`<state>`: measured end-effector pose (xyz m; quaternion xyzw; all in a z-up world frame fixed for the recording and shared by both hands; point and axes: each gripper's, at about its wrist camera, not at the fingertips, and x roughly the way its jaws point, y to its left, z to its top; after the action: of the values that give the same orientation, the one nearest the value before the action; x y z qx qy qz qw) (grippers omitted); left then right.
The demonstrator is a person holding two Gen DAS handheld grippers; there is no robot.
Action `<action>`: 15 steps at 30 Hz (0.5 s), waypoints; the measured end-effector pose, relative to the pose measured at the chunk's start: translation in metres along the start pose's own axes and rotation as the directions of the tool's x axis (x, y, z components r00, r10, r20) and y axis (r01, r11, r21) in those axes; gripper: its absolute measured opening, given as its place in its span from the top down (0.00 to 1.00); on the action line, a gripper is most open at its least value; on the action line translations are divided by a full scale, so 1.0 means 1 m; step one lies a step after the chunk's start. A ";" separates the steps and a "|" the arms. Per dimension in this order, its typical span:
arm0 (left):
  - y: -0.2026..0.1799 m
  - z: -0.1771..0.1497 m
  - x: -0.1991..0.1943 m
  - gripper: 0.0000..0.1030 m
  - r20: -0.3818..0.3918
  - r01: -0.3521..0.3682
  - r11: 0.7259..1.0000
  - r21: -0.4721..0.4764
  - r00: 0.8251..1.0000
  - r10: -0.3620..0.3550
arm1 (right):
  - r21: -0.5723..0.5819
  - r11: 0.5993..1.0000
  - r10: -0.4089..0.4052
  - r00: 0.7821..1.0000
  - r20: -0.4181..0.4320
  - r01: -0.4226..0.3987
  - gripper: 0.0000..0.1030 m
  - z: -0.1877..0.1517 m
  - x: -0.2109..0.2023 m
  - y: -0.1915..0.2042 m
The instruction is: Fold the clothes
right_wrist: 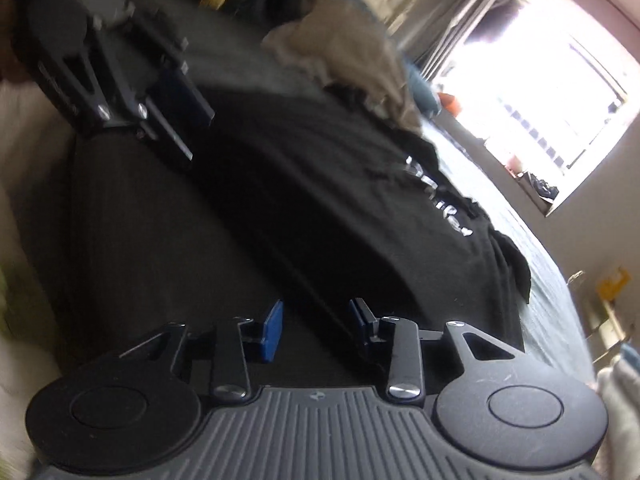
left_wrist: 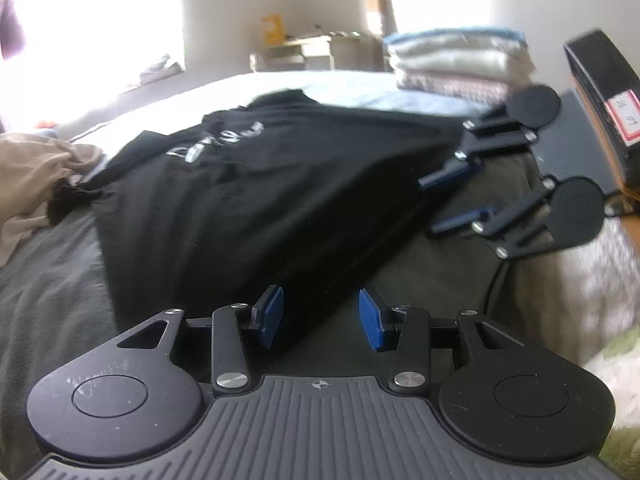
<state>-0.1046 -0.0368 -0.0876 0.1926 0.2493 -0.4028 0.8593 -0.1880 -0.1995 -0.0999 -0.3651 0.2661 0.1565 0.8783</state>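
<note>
A black T-shirt (left_wrist: pixel 256 184) with white lettering lies spread on the grey bed cover (left_wrist: pixel 48 288); it also shows in the right wrist view (right_wrist: pixel 320 208). My left gripper (left_wrist: pixel 320 316) is open, its blue pads either side of the shirt's near hem corner, not closed on it. My right gripper (left_wrist: pixel 456 196) is open at the shirt's right hem corner, pads apart. In the right wrist view my right gripper (right_wrist: pixel 316 320) is open over the hem, and the left gripper (right_wrist: pixel 176 120) is open at the far corner.
A beige garment (left_wrist: pixel 36 176) lies crumpled at the left of the bed. A stack of folded clothes (left_wrist: pixel 460 60) sits at the far right. A dark box (left_wrist: pixel 608 92) stands at the right edge. Bright windows lie beyond.
</note>
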 end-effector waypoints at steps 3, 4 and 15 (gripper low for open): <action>-0.004 -0.005 0.005 0.59 -0.013 -0.002 1.000 0.011 1.000 0.002 | -0.014 1.000 -0.009 1.000 0.002 0.009 0.71 0.002 -0.001 0.006; -0.005 -0.006 0.006 0.59 -0.015 -0.008 1.000 0.012 1.000 0.008 | -0.004 1.000 -0.011 1.000 0.008 0.011 0.80 0.001 -0.003 0.006; 0.021 0.006 -0.005 0.93 0.073 0.016 0.992 -0.129 0.997 -0.006 | 0.128 0.992 -0.017 0.995 0.094 0.004 0.98 0.009 -0.020 -0.038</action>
<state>-0.0893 -0.0248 -0.0767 0.1203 0.2445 -0.3973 0.8763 -0.1831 -0.2203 -0.0621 -0.3016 0.2315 0.1517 0.9124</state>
